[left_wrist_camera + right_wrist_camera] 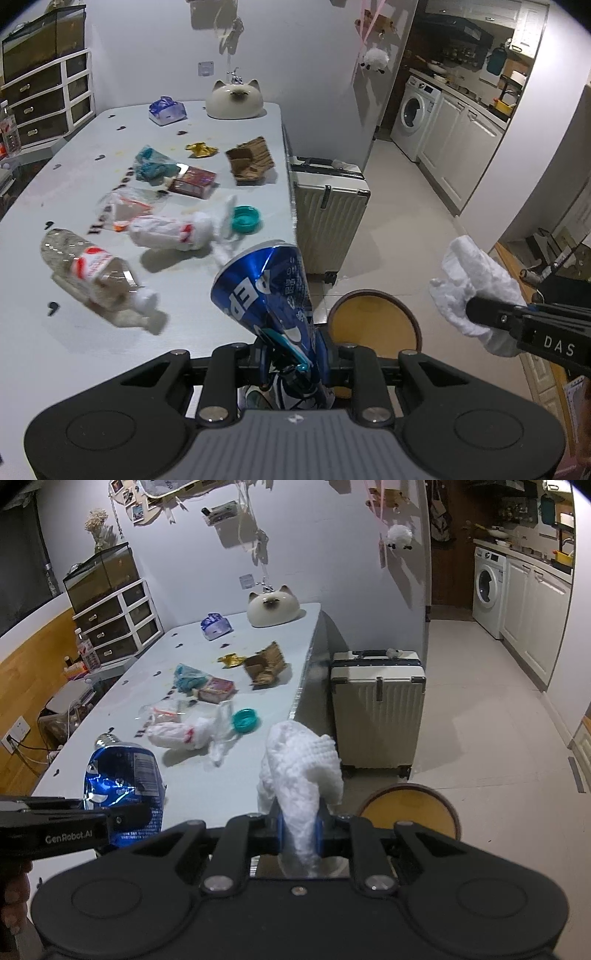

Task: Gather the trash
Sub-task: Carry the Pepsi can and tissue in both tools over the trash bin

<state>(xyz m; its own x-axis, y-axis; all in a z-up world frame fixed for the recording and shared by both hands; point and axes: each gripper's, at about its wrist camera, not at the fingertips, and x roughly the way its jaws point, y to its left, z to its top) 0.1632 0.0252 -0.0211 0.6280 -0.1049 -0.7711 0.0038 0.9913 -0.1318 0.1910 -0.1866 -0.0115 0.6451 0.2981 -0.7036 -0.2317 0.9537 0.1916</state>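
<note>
My left gripper [291, 363] is shut on a crushed blue soda can [269, 291], held above the table's near right corner; the can also shows in the right wrist view [123, 779]. My right gripper [300, 832] is shut on a crumpled white paper towel [301, 771], held beyond the table edge over the floor; the towel also shows in the left wrist view [476, 284]. On the pale table [207, 314] lie a crushed plastic bottle [96, 273], a white plastic bag [173, 230], a teal lid [245, 219], a red box [192, 182], torn cardboard [251, 162] and a gold wrapper [201, 149].
A round brown-rimmed bin [373, 325] stands on the floor by the table's corner, below both grippers. A cream suitcase [328, 206] stands against the table's right side. A cat-shaped ornament [234, 99] and a tissue pack [166, 110] sit at the table's far end.
</note>
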